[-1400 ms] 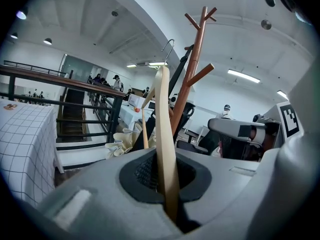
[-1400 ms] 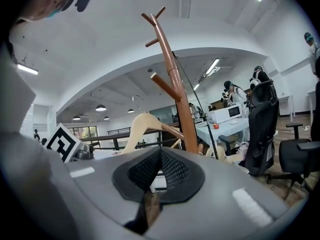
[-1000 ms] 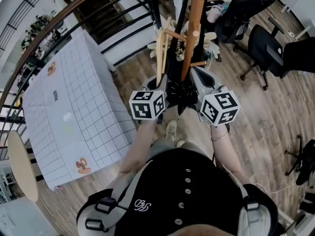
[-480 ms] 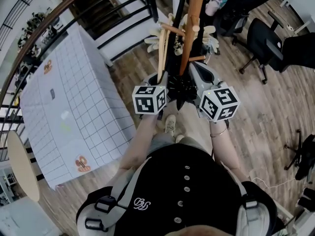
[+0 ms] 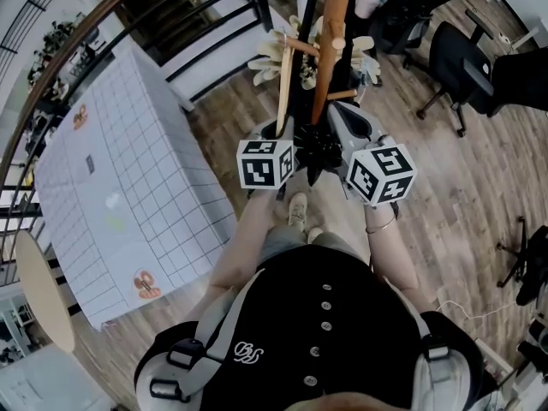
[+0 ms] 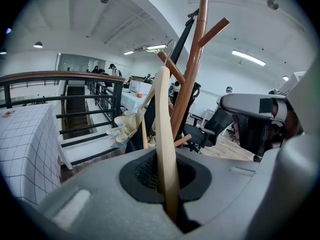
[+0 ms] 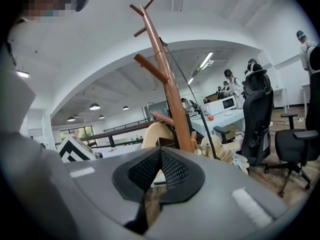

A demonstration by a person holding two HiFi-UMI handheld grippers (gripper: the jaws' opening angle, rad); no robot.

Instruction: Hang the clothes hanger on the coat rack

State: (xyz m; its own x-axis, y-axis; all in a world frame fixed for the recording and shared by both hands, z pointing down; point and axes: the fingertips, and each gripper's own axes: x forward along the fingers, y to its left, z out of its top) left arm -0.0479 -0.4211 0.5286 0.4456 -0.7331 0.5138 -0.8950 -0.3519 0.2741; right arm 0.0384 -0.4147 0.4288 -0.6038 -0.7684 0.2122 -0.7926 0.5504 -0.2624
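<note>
Since a second ago the left gripper (image 6: pixel 166 171) has crept in toward the rack in the head view, taking the clothes hanger (image 6: pixel 165 119) along with it. The right gripper (image 7: pixel 159 156) hasn't really budged.

The hanger's a pale wooden one. The left gripper's jaws are clamped tight on one arm of it, so it sticks up nearly upright out of the gripper. Its top end reaches one of the lower pegs (image 6: pixel 171 68) on the coat rack (image 6: pixel 192 74), and the thin metal hook (image 7: pixel 150 102) sits right by that peg — can't tell whether it's actually resting on it.

The right gripper's jaws are pressed together with nothing between them. It hovers just on the other side of the brown pole, roughly level with the left one.

A black strap (image 6: pixel 186 34) hangs down along the rack, and some cream-coloured stuff (image 5: pixel 364 58) droops around the lower pegs.

Further out there's a table with a white grid-pattern cloth (image 5: pixel 128 169) off to the person's left and a black railing (image 6: pixel 117 109) past it. Black office chairs (image 5: pixel 454 71) stand on the wooden floor (image 5: pixel 462 204) over to the right.
</note>
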